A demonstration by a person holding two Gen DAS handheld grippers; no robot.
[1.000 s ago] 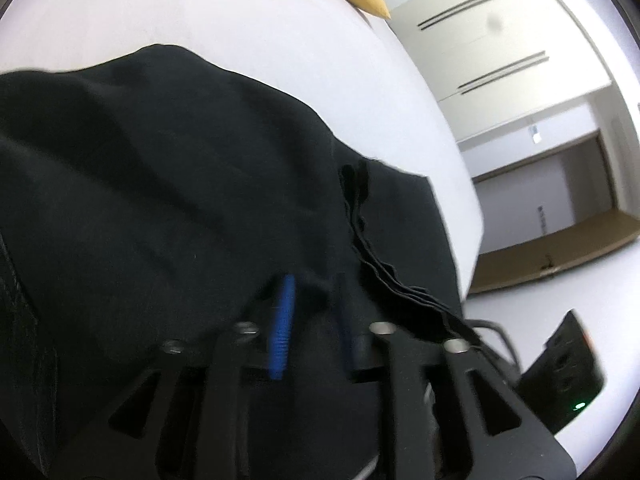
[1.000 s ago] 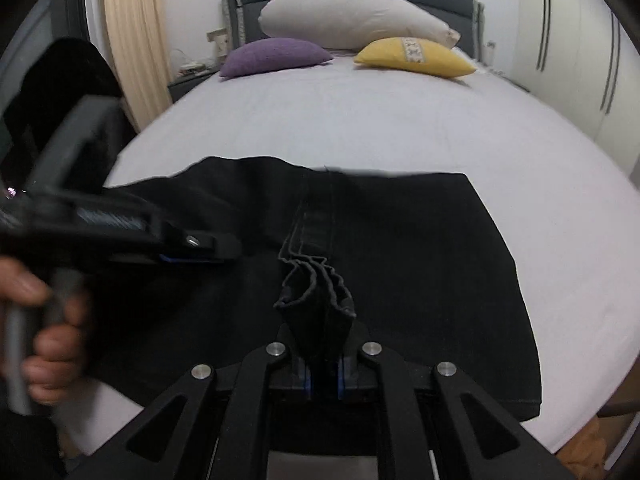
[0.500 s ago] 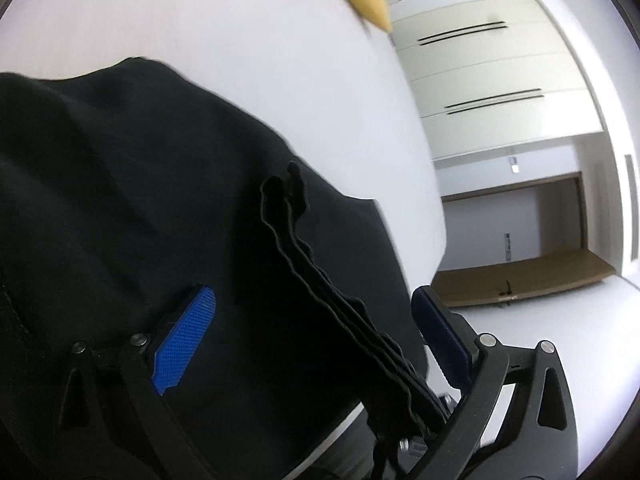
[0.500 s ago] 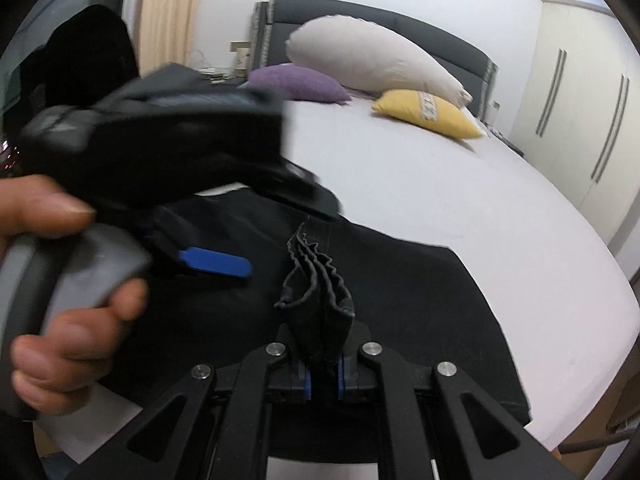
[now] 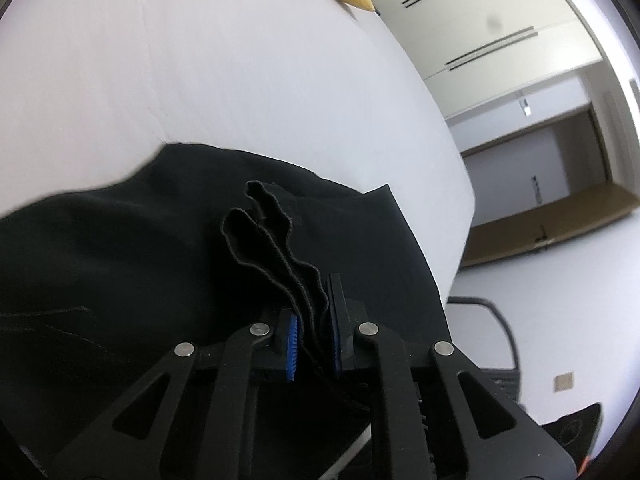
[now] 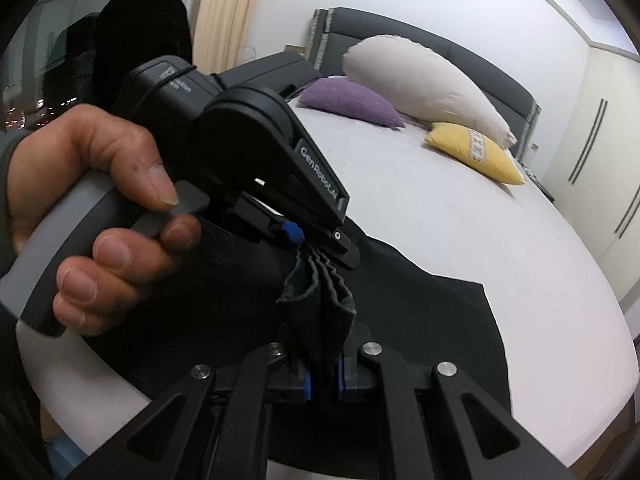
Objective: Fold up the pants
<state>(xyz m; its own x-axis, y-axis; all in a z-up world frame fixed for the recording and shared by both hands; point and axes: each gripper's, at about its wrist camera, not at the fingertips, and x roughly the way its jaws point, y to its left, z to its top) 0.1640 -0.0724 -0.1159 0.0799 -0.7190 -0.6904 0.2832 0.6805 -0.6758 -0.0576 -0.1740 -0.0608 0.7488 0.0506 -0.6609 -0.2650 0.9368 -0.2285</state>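
Note:
Black pants [image 6: 420, 320] lie spread on the white bed [image 6: 440, 220], near its foot edge. My right gripper [image 6: 322, 364] is shut on a bunched, pleated stack of the fabric's edge [image 6: 320, 304], which stands up from its blue pads. My left gripper [image 6: 316, 240], held by a hand [image 6: 100, 200], comes in from the left and pinches the same bunch just beyond. In the left wrist view the left gripper [image 5: 312, 320] is shut on the wavy folded edge [image 5: 272, 240], with the rest of the pants [image 5: 120, 260] draped to the left.
A purple pillow [image 6: 352, 102], a large white pillow [image 6: 424, 80] and a yellow pillow [image 6: 476, 152] rest against the dark headboard. Cream wardrobe doors [image 5: 480, 32] stand to the right of the bed. A beige curtain [image 6: 224, 12] hangs at the far left.
My left gripper opened wide, swung over to the bunch in my right gripper and closed on it. Both grippers rose, lifting the edge; the right one rolled.

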